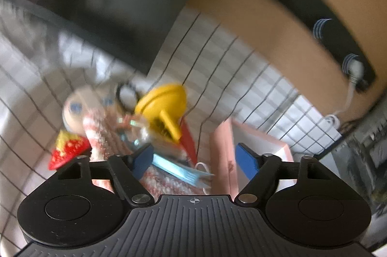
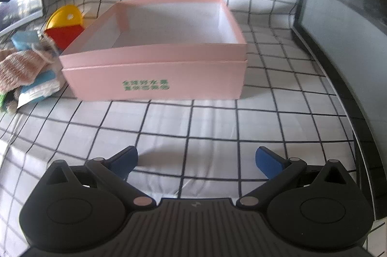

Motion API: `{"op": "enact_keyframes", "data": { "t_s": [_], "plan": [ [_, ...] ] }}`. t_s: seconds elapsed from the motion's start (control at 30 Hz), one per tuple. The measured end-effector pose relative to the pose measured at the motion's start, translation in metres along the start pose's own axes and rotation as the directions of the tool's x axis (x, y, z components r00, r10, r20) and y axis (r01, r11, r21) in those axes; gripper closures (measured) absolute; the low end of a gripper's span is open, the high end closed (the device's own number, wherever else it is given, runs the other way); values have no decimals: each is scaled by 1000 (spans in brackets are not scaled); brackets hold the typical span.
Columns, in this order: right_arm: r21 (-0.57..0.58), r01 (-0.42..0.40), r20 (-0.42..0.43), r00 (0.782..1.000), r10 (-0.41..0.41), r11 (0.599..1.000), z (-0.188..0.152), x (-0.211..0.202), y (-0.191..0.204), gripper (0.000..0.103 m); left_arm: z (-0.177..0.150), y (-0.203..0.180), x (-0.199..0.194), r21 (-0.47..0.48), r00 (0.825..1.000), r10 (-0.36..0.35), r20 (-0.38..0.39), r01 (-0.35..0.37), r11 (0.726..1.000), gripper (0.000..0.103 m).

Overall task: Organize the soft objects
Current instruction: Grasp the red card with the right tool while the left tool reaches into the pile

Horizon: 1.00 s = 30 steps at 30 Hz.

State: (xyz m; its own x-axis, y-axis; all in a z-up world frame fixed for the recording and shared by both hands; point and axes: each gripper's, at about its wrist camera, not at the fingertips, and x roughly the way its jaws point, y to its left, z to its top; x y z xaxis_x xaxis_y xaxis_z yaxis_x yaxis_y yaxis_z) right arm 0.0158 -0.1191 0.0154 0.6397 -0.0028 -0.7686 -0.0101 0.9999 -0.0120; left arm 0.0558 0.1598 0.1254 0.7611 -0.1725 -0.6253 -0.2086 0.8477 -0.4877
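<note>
Hovering low over the checked cloth (image 2: pixel 193 126), the right gripper (image 2: pixel 196 160) has its jaws spread wide with nothing between them, only bare cloth beneath. Just beyond it stands the pink box (image 2: pixel 154 80), lid off and empty inside, its near wall printed with two rows of green characters (image 2: pixel 146 85) too blurred to read. The left gripper (image 1: pixel 193 157) is likewise released and holds nothing, its blue pads (image 1: pixel 246 160) parted above the heap of soft things at the box's left side: a blue face mask (image 1: pixel 179 170) lies nearest under the fingers, on a pink-and-white knit cloth (image 1: pixel 167 182); further off lie a red-and-yellow piece (image 1: pixel 69 150), a pale plush toy (image 1: pixel 79 109) and a yellow plastic toy (image 1: pixel 164 99) with a red part beside it. The left view is smeared, so finer detail in the heap cannot be made out. The step in hand looks like picking the first soft item from the heap for the box. To do it well, I would take the mask, since it lies on top and closest; bring the pads down on either side of its folded body rather than its ear loops, pinch only the mask and not the knit below, lift clear of the box wall, then let go well inside. No other writing is legible.
</note>
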Motion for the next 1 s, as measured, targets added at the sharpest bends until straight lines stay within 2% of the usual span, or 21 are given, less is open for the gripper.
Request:
{"op": "enact_keyframes", "data": {
  "t_s": [0.03,0.1,0.17,0.23,0.3,0.33,0.43,0.47,0.5,0.6,0.7,0.77,0.83,0.9,1.0],
  "plan": [
    [-7,-19,-25,1000,18,1000,3,-1,1,10,9,5,15,-24,997,23,-72,-25,999,34],
    [-4,-68,-52,996,68,998,7,-8,0,13,12,12,35,-31,987,66,-143,-72,997,37],
    [7,-97,-20,995,97,995,9,-26,-2,13,9,21,56,-54,974,108,-199,-121,991,38],
    [-17,-78,44,996,79,997,11,-48,0,13,4,30,68,-77,967,125,-222,-145,986,45],
    [-46,-69,90,993,73,997,12,-66,3,13,3,33,78,-78,964,142,-224,-162,984,57],
    [-60,-63,117,991,70,996,12,-74,4,13,4,32,81,-68,964,150,-222,-169,983,57],
    [-103,-42,172,983,59,994,10,-92,13,19,4,24,87,-7,967,154,-203,-159,987,64],
    [-116,-37,180,982,57,993,10,-96,15,22,1,23,84,18,974,141,-177,-140,990,72],
    [-130,-34,186,981,58,991,10,-99,19,22,4,24,79,22,978,129,-165,-127,992,88],
    [-167,-48,187,979,80,985,15,-105,26,22,6,32,46,48,994,50,-99,-45,998,90],
    [-188,-70,204,973,109,980,32,-111,33,22,-17,47,0,107,1000,17,-24,-14,994,92],
    [-210,-92,212,968,137,973,48,-111,43,24,-32,62,-29,112,1000,6,3,-6,994,93],
    [-251,-105,222,961,163,962,71,-104,61,33,-47,81,-58,91,1000,-15,21,13,996,93],
    [-313,-116,219,957,191,943,90,-93,84,53,-58,98,-77,58,999,-20,32,18,998,93],
    [-377,-180,137,959,246,909,118,-63,122,55,-64,122,-106,12,998,-39,52,38,999,93]
  ]
}}
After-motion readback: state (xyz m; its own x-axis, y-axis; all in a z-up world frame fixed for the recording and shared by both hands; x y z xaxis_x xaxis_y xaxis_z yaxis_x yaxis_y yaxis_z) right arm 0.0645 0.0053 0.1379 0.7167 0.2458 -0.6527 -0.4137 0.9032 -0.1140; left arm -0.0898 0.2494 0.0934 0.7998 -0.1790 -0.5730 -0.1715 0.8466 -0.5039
